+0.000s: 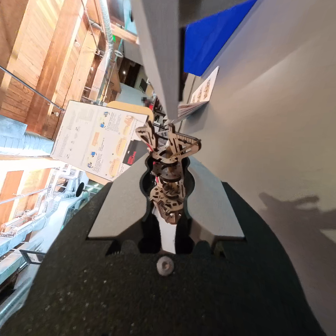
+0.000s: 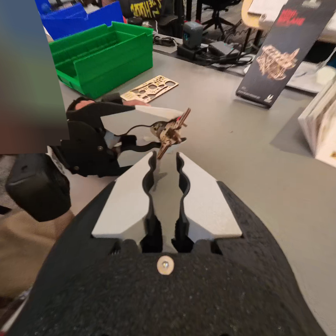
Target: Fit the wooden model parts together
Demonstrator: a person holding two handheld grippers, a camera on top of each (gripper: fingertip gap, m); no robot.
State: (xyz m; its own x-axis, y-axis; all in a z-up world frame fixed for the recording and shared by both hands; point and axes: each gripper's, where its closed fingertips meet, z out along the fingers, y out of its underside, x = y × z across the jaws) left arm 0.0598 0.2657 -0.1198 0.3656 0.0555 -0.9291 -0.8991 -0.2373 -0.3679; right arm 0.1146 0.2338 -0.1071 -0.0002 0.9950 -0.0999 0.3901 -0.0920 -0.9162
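We hold the wooden model [image 1: 167,174] in our left gripper [image 1: 166,160], its jaws closed on the model's sides, with two wing-like pieces sticking out past the fingertips. In the right wrist view the same left gripper [image 2: 169,131] reaches in from the left, lifted above the grey table [image 2: 218,127], with the model [image 2: 170,131] clamped at its tip. Our right gripper [image 2: 166,154] has its jaws parted with nothing between them, just below and in front of the model. A flat wooden parts sheet [image 2: 151,90] lies on the table beside a green bin [image 2: 101,60]. A dark box [image 2: 272,60] leans upright further right. A printed instruction sheet [image 1: 98,140] shows behind the model in the left wrist view.
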